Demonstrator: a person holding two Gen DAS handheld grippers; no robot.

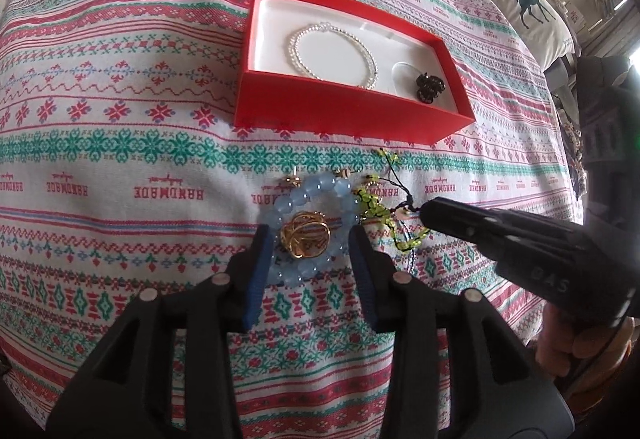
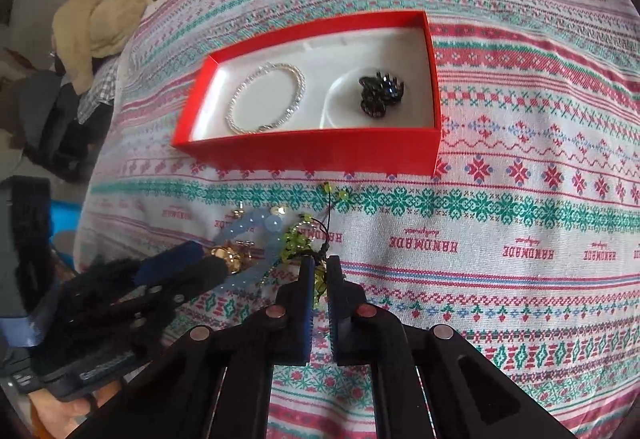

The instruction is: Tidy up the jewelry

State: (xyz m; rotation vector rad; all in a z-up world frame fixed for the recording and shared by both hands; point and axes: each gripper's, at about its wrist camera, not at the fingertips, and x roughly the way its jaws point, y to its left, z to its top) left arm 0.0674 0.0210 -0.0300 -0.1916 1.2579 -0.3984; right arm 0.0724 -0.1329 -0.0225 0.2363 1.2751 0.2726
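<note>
Straddling the blue bead bracelet [image 1: 306, 227] low in the frame's centre, the left claw [image 1: 313, 235] stands wide, its fingers outside the ring, with a gold wire ornament [image 1: 305, 234] lying between them. Just right of it, the right claw [image 2: 319, 267] is narrowed onto the green beaded string [image 2: 304, 243], pinching its dark cord. Above both, the red box [image 1: 352, 115] on the patterned cloth [image 1: 120, 119] holds a silver bead bracelet [image 1: 332, 53] and a black hair clip [image 1: 430, 85].

The left gripper [image 2: 168, 275] hides the blue bead bracelet's [image 2: 256, 235] seven-o'clock arc. The gold pieces [image 1: 306, 237] inside it are tangled, perhaps earrings.
</note>
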